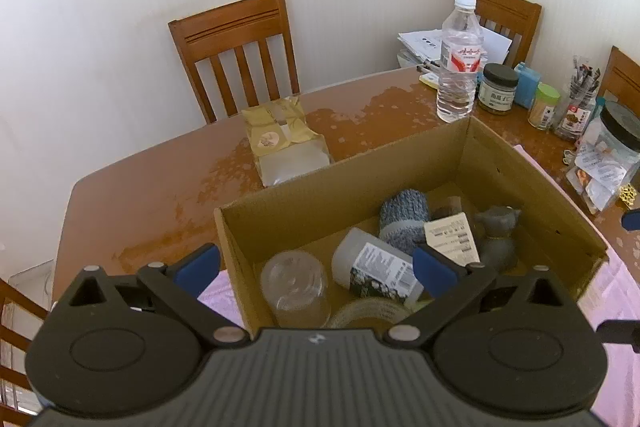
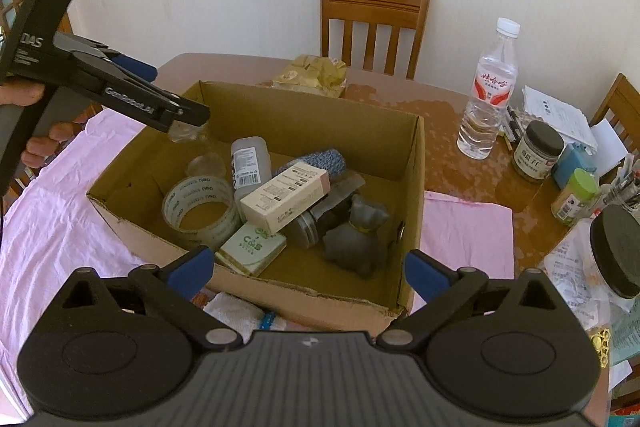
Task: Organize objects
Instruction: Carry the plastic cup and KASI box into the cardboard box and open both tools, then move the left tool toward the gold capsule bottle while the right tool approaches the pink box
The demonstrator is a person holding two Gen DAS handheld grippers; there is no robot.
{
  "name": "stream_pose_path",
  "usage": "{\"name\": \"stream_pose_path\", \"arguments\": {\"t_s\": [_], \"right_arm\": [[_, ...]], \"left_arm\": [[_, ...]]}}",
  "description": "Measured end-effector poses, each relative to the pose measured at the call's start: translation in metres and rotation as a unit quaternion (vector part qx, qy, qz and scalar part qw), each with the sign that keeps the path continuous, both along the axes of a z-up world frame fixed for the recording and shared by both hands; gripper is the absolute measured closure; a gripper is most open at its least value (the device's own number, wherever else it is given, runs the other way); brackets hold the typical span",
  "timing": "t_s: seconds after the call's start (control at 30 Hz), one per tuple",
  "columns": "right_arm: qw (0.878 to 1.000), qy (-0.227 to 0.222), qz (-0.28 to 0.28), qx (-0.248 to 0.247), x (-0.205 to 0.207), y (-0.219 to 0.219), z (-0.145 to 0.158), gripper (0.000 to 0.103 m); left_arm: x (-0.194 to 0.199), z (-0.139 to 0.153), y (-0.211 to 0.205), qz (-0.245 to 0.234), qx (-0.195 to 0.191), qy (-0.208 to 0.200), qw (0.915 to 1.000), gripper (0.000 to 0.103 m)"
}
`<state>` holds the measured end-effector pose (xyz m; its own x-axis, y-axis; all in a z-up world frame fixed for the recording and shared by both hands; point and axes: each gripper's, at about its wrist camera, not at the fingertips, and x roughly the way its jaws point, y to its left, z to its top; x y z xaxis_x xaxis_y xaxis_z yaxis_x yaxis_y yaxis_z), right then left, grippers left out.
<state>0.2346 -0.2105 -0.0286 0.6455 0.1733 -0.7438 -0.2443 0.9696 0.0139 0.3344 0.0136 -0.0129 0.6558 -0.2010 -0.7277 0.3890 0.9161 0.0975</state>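
Observation:
An open cardboard box stands on a pink cloth. In it lie a tape roll, a grey labelled bottle, a cream carton, a green-and-white packet, a grey cat figure, a knitted blue-grey roll and a clear glass jar. My left gripper hangs open over the box's left end, above the clear jar, touching nothing. My right gripper is open above the box's near wall, with nothing between its fingers.
A water bottle, dark-lidded jars, a green-capped jar and papers crowd the table's right side. A yellow packet lies behind the box. A white towel sits in front of it. Wooden chairs ring the table.

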Motion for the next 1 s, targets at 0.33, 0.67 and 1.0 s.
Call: {"name": "stream_pose_path", "arguments": {"t_s": [0.33, 0.67, 1.0], "right_arm": [[1.000, 0.011, -0.004, 0.006, -0.021, -0.002, -0.006, 0.000], [0.999, 0.027, -0.026, 0.006, -0.067, 0.001, -0.042, 0.000], [0.996, 0.027, -0.087, -0.008, -0.096, 0.005, -0.054, 0.000]], "left_arm": [[-0.047, 0.000, 0.006, 0.005, -0.014, 0.006, 0.9999, 0.001], [-0.111, -0.013, 0.007, -0.001, -0.020, 0.011, 0.9997, 0.001], [-0.153, -0.023, 0.021, -0.022, -0.040, 0.015, 0.9988, 0.001]]}}
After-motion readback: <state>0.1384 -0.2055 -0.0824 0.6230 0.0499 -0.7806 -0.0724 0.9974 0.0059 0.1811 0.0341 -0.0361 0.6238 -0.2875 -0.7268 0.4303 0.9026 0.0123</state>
